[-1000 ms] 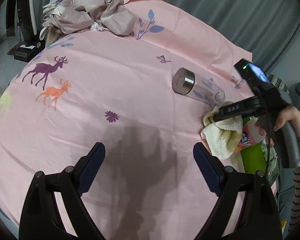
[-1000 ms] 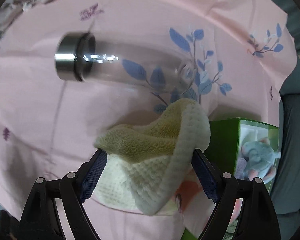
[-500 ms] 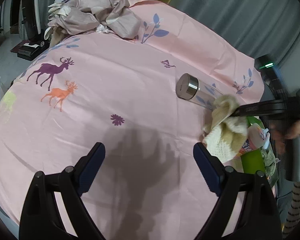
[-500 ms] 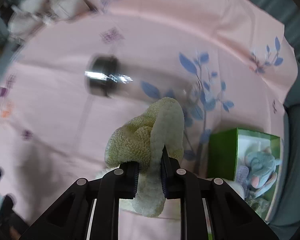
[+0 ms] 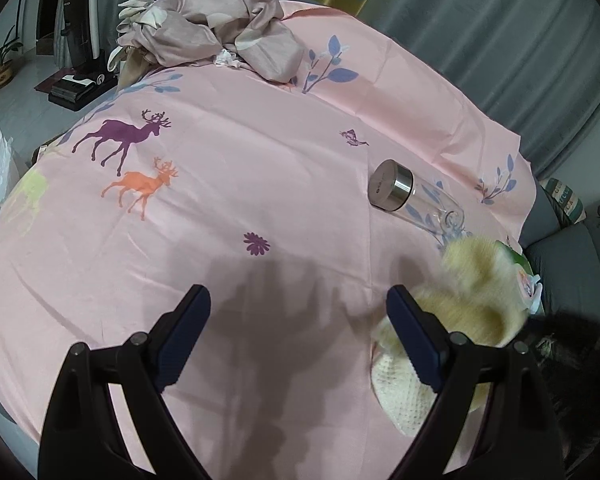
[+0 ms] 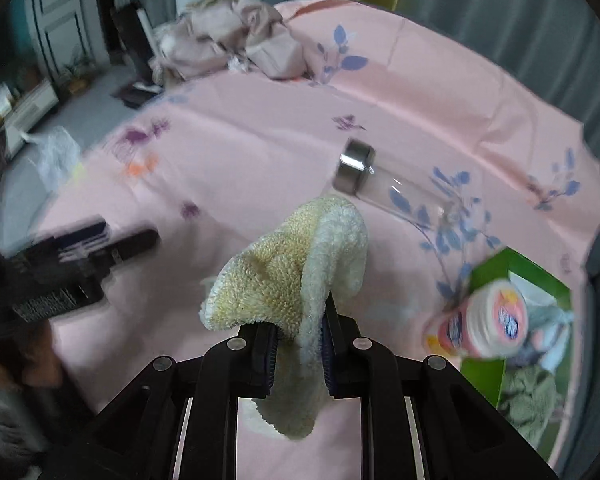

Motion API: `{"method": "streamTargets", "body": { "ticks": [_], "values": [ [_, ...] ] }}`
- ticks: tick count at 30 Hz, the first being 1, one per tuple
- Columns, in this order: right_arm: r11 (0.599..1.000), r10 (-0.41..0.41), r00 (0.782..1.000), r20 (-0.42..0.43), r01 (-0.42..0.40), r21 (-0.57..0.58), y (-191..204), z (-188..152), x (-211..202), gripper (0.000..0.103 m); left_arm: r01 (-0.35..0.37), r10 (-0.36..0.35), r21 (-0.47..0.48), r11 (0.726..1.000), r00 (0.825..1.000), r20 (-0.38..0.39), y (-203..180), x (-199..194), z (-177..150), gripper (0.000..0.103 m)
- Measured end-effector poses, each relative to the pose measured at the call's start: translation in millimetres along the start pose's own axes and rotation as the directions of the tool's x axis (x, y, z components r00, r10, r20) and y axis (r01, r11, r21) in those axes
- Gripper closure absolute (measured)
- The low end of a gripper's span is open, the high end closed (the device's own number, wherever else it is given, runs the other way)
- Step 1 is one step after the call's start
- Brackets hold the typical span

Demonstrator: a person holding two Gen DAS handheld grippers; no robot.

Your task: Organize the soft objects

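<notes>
My right gripper point(image 6: 297, 340) is shut on a cream and yellow fluffy towel point(image 6: 296, 264) and holds it above the pink bedsheet point(image 6: 260, 140). The towel also shows blurred in the left wrist view point(image 5: 460, 312), at the lower right beside my right finger. My left gripper point(image 5: 296, 312) is open and empty over the sheet; it shows in the right wrist view point(image 6: 80, 256) at the left. A green box point(image 6: 516, 280) holding soft items sits at the right edge.
A clear bottle with a steel cap point(image 5: 404, 196) lies on its side on the sheet. A pink and white container point(image 6: 488, 320) stands by the green box. A heap of beige cloth point(image 5: 204, 32) lies at the far end. Grey curtains hang behind.
The right gripper shut on the towel, lifted it off the sheet and swung back toward the near right. The left gripper stayed open, shifting slightly.
</notes>
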State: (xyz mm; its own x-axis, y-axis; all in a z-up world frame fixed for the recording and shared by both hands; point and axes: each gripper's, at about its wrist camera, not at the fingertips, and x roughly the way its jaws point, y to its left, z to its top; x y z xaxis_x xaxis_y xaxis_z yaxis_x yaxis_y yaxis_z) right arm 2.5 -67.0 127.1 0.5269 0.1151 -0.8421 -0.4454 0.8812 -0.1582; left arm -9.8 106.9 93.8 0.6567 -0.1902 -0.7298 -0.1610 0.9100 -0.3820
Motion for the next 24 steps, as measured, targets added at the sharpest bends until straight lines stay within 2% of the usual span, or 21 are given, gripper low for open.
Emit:
{"method": "streamTargets", "body": {
  "ticks": [2,4,6,8,9,10,12,14,17,21,24],
  "values": [
    [1.0,0.015,1.0,-0.007,-0.015,0.014,10,-16,11,0.084,-0.006,0.006,0.007,1.0,1.0,-0.001,-1,1,-1,0.014],
    [0.993,0.108,0.994,-0.033,-0.106,0.058,12,-30,24,0.084,-0.011,0.011,0.017,1.0,1.0,-0.007,-2,1,-2,0.014],
    [0.977,0.189,0.978,-0.092,-0.178,0.113,12,-41,43,0.084,-0.018,0.019,0.025,1.0,1.0,-0.01,-1,2,-3,0.014],
    [0.966,0.229,0.961,-0.157,-0.204,0.16,11,-48,63,0.083,-0.021,0.022,0.028,0.999,1.0,-0.009,-2,2,-3,0.014],
    [0.962,0.235,0.958,-0.162,-0.206,0.179,11,-51,67,0.082,-0.022,0.022,0.03,0.999,1.0,-0.009,-2,2,-3,0.014],
    [0.952,0.255,0.955,-0.152,-0.221,0.21,6,-52,70,0.077,-0.022,0.022,0.035,0.999,1.0,-0.011,-3,2,-4,0.014],
    [0.935,0.294,0.945,-0.141,-0.255,0.247,-1,-52,66,0.062,-0.024,0.025,0.045,0.999,1.0,-0.015,-4,3,-5,0.014],
    [0.914,0.337,0.934,-0.117,-0.295,0.28,-10,-53,59,0.031,-0.031,0.032,0.055,0.998,0.999,-0.023,-5,4,-6,0.014],
    [0.881,0.374,0.927,-0.034,-0.343,0.326,-30,-56,38,0.027,-0.034,0.036,0.061,0.998,0.999,-0.039,-6,6,-7,0.014],
    [0.864,0.342,0.939,0.04,-0.331,0.38,-53,-64,18,0.027,-0.027,0.032,0.083,0.996,0.998,-0.06,-12,9,-12,0.014],
    [0.831,0.322,0.943,0.078,-0.322,0.454,-70,-69,17,0.027,0.0,0.012,0.111,0.994,0.995,-0.103,-20,12,-19,0.015]
  ]
}}
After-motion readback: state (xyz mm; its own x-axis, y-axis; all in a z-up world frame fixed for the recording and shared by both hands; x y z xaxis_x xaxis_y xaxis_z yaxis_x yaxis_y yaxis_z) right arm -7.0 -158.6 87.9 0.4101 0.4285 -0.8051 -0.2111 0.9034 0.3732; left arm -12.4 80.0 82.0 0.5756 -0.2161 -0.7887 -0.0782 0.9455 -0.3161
